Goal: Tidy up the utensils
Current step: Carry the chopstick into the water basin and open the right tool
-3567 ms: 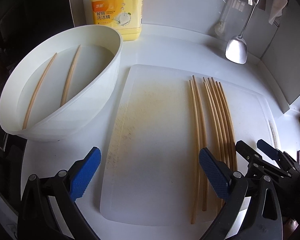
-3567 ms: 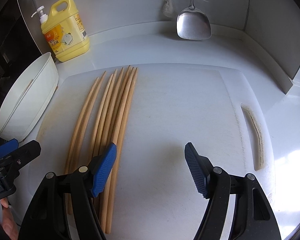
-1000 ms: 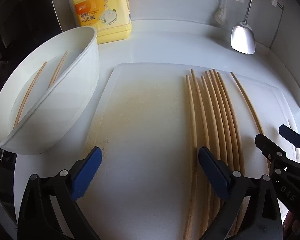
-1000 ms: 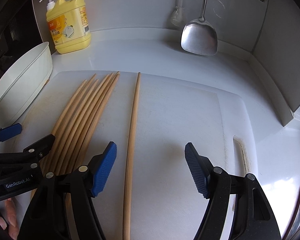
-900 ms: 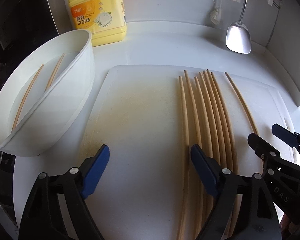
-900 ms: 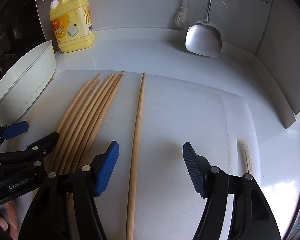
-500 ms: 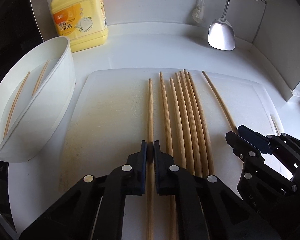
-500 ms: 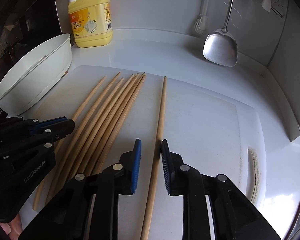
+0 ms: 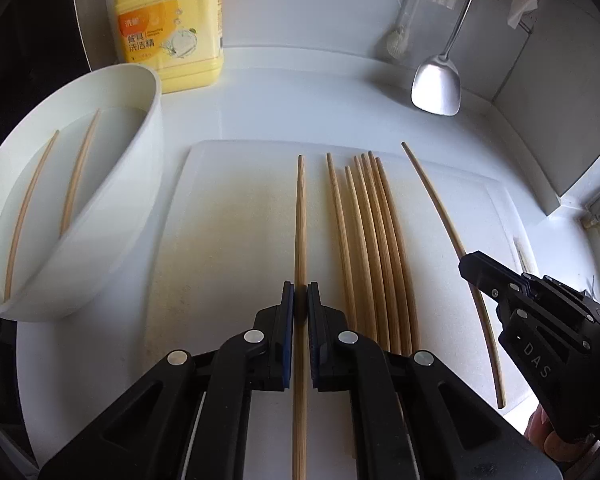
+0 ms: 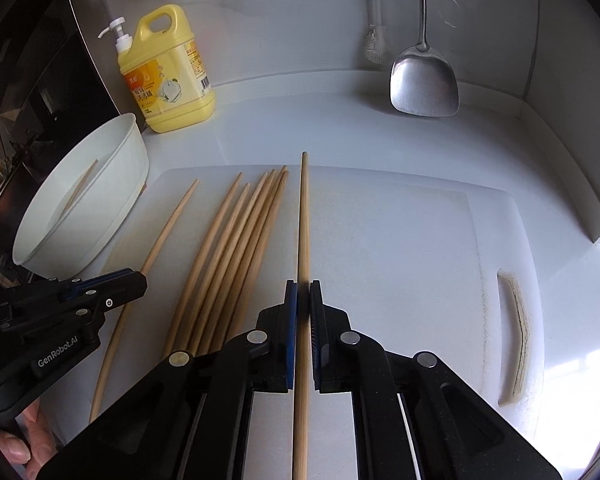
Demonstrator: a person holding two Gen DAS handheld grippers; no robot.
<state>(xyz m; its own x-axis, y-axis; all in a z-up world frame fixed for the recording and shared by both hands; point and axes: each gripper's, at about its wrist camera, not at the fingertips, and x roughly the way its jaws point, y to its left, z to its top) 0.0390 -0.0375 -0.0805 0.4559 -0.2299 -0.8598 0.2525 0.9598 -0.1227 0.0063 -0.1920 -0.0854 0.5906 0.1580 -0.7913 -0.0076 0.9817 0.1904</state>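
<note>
Bamboo-light, stiff, slippery: left fingers [image 9: 300, 304] clenched on one chopstick [image 9: 300, 216], right fingers [image 10: 303, 300] on another [image 10: 303, 216], gripped near the thick end.

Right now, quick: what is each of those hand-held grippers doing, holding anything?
Left hand-held gripper: closed on one chopstick.
Right hand-held gripper: closed on another chopstick.

**Both grippers clamped**

My left gripper [image 9: 300, 300] is angled downward, jaws pinched tight on a chopstick [image 9: 300, 216]. My right gripper [image 10: 303, 300] sits just to its right, likewise tilted down and clamped on its own chopstick [image 10: 303, 216]. Fingertips of my left hand [image 10: 18, 446] show at the near left edge.
</note>
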